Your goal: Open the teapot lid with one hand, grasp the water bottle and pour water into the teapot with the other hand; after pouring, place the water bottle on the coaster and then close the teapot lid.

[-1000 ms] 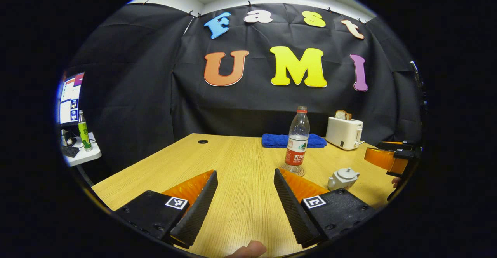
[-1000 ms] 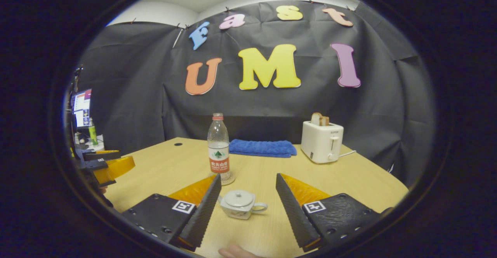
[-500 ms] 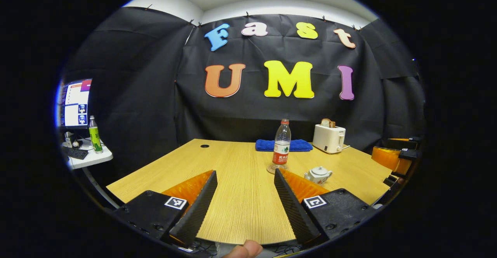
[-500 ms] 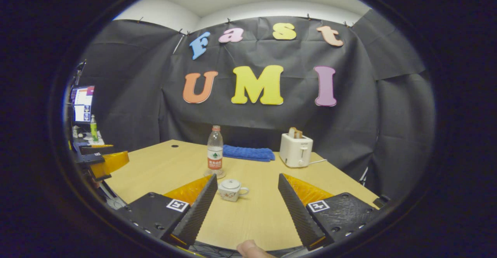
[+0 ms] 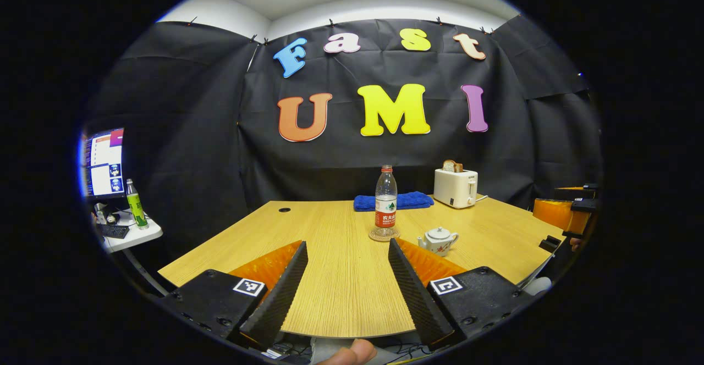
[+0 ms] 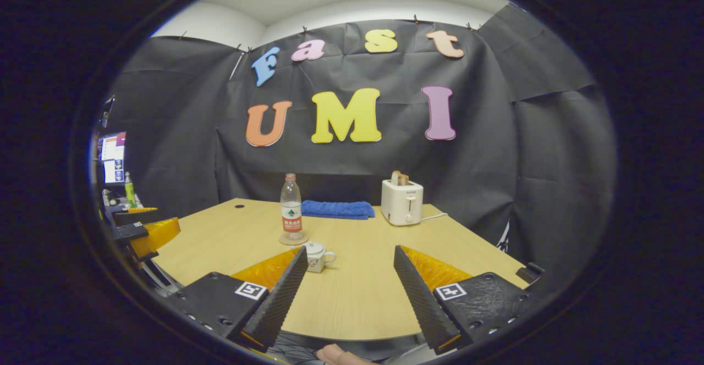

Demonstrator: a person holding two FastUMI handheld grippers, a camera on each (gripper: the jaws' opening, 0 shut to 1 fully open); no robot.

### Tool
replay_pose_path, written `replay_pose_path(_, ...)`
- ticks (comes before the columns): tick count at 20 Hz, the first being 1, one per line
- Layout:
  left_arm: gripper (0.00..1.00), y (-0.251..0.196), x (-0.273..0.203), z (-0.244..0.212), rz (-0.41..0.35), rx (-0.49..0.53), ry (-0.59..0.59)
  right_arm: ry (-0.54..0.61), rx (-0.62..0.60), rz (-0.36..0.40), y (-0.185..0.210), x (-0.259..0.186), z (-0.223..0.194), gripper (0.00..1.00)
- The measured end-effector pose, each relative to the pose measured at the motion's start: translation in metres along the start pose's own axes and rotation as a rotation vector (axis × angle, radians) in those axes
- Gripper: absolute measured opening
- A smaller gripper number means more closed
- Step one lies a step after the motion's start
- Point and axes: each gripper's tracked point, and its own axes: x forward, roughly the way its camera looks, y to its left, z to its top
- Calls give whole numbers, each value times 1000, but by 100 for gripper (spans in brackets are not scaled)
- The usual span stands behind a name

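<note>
Hovering at the near edge of the table [image 5: 330,299], the left tongs [image 5: 346,288] are gaping wide and gripping nothing. Toward their 12 o'clock the water bottle [image 5: 386,200] is standing upright on the coaster [image 5: 383,236]; at 1 o'clock the teapot [image 5: 438,241] is sitting with its lid on. The right tongs [image 6: 349,293] are likewise spreading wide and empty, the teapot [image 6: 316,256] lying at their 11 o'clock, just beside the bottle [image 6: 291,211].

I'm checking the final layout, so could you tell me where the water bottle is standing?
In both views the water bottle stands upright on the coaster, mid-table, with the teapot beside it.
</note>
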Motion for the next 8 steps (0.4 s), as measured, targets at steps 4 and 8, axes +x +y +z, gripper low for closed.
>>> replay_pose_path(4, 93, 1, 0, 4, 20, -30, -13, 5, -23, 13, -2, 4, -8, 95)
replay_pose_path(8, 93, -2, 1, 6, 21, -20, -24, 8, -18, 15, -9, 3, -10, 95)
